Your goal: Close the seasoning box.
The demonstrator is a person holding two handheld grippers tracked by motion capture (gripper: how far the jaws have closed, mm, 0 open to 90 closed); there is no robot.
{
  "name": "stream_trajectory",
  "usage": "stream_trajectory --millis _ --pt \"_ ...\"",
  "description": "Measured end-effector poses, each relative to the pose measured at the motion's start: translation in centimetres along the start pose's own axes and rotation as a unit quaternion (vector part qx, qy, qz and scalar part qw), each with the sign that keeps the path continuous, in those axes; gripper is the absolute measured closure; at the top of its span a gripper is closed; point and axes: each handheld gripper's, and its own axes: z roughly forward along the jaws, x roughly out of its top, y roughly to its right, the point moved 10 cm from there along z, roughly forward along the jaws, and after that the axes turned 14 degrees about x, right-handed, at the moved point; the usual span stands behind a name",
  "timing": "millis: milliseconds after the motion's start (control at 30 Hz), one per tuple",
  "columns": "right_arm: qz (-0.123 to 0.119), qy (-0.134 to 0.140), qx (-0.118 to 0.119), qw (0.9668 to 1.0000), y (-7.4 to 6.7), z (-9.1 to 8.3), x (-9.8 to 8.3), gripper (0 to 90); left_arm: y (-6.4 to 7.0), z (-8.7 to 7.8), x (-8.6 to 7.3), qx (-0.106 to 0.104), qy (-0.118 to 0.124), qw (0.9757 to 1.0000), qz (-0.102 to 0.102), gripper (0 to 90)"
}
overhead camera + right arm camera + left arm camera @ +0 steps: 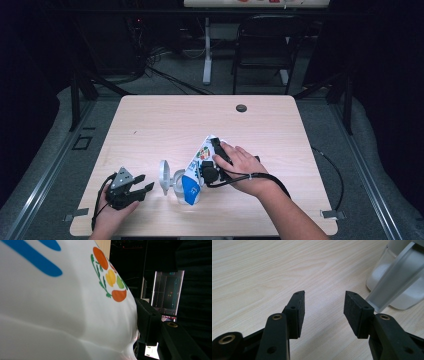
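A white pouch (199, 167) printed with blue shapes and vegetables leans tilted near the table's front, its lower blue end over a clear plastic container (177, 187). My right gripper (212, 150) is shut on the pouch from its right side. In the right gripper view the pouch (62, 302) bulges against one black pad (147, 320), and the other jaw is hidden behind it. The container's white lid (163, 176) stands open. My left gripper (146, 182) rests at the front left, open and empty (324, 305), just left of the container (409, 290).
The wooden table (165, 120) has a dark round grommet (241, 108) near its far edge. Beyond the table stand a black chair (265, 45) and a white table leg (207, 50). Cables trail off the right edge.
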Motion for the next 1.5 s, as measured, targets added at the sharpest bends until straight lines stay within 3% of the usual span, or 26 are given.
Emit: stream_trajectory --millis 1500 --pt "-0.011 -0.007 0.003 0.9999 0.34 -0.34 0.18 56.3 0.01 0.02 0.02 0.0 0.001 1.0 0.0 52.2"
